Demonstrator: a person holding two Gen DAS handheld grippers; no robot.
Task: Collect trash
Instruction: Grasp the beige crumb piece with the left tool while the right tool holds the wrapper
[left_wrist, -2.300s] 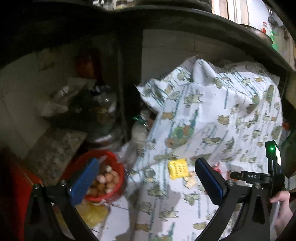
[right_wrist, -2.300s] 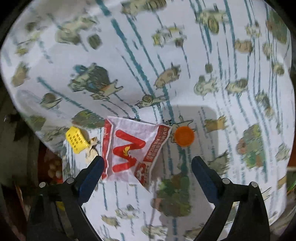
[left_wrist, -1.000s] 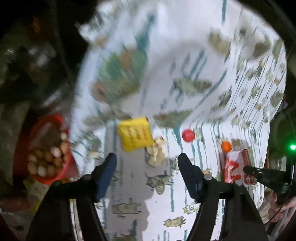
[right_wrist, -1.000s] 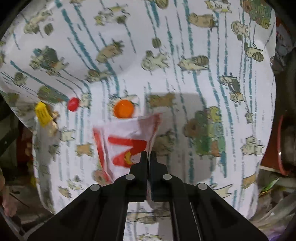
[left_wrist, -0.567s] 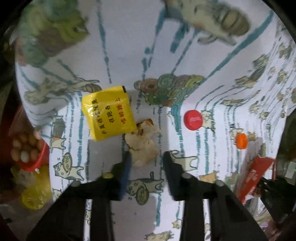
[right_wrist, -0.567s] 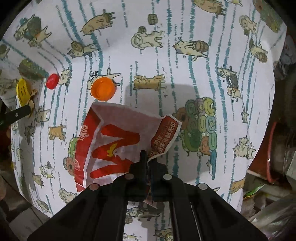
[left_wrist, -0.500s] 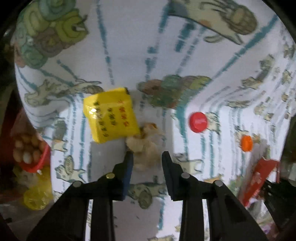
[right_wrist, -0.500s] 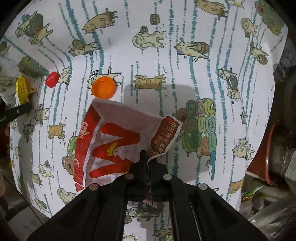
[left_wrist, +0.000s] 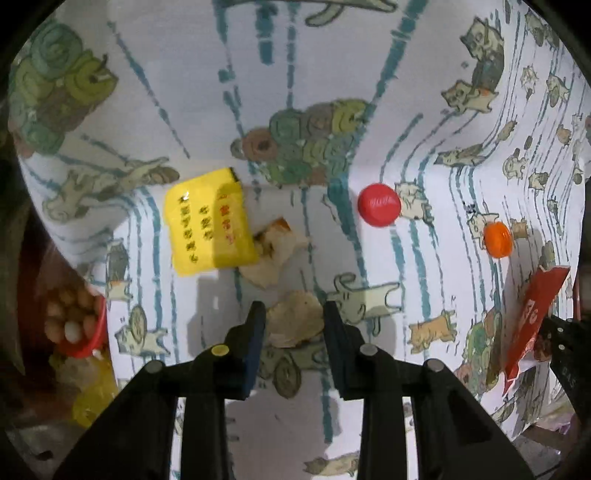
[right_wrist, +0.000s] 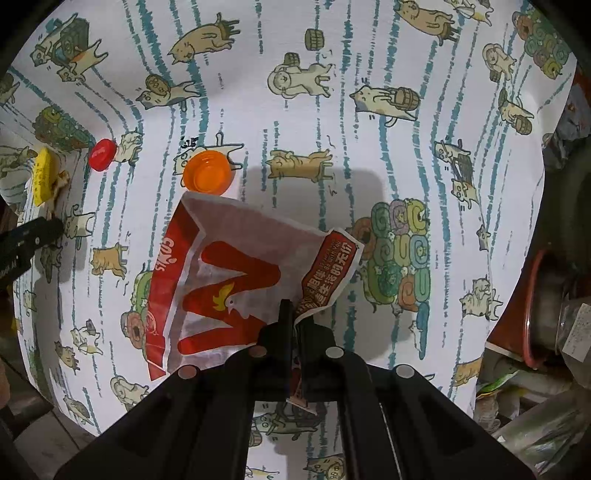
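A cat-print tablecloth carries the trash. My left gripper points down, its pads pressed on both sides of a crumpled tan scrap. A second tan scrap lies just beyond, against a yellow packet. To the right lie a red cap and an orange cap. My right gripper is shut on the edge of a red-and-white paper wrapper, which tilts up off the cloth near the orange cap. The red cap and yellow packet show at far left.
A red bowl of eggs and a yellow bag sit below the cloth's left edge. A red-rimmed pot and plastic clutter crowd the right edge. The cloth bends upward at the back.
My left gripper came down over the scraps and its jaws narrowed around the nearer tan scrap. The right gripper stayed shut on the wrapper, which now shows larger.
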